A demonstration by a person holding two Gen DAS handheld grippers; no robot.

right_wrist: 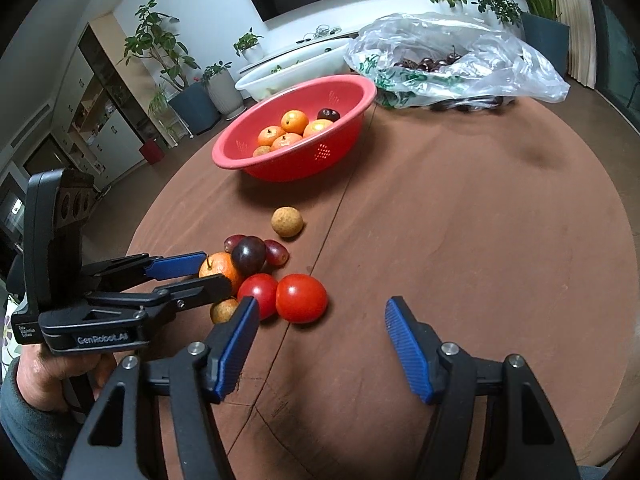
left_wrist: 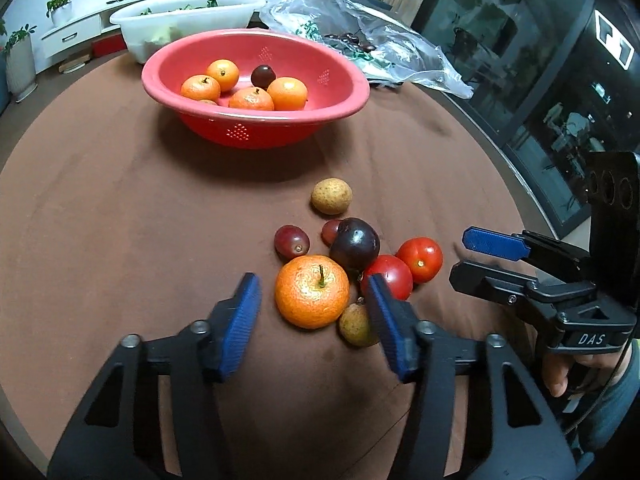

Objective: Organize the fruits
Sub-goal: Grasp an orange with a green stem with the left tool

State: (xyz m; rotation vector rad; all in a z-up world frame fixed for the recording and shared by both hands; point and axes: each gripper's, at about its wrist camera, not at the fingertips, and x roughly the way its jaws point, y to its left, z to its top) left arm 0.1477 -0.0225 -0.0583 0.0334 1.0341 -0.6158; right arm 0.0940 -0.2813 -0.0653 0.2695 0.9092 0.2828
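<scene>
A pile of fruit lies on the brown table: a tangerine, a dark plum, two tomatoes, two red grapes and two tan longans. My left gripper is open, its pads on either side of the tangerine, not touching. My right gripper is open and empty, just right of the tomatoes; it also shows in the left wrist view. A red colander bowl holds several tangerines and a plum.
A white basin stands behind the bowl. A clear plastic bag with cherries lies at the far right. The table edge curves along the right, next to glass panels.
</scene>
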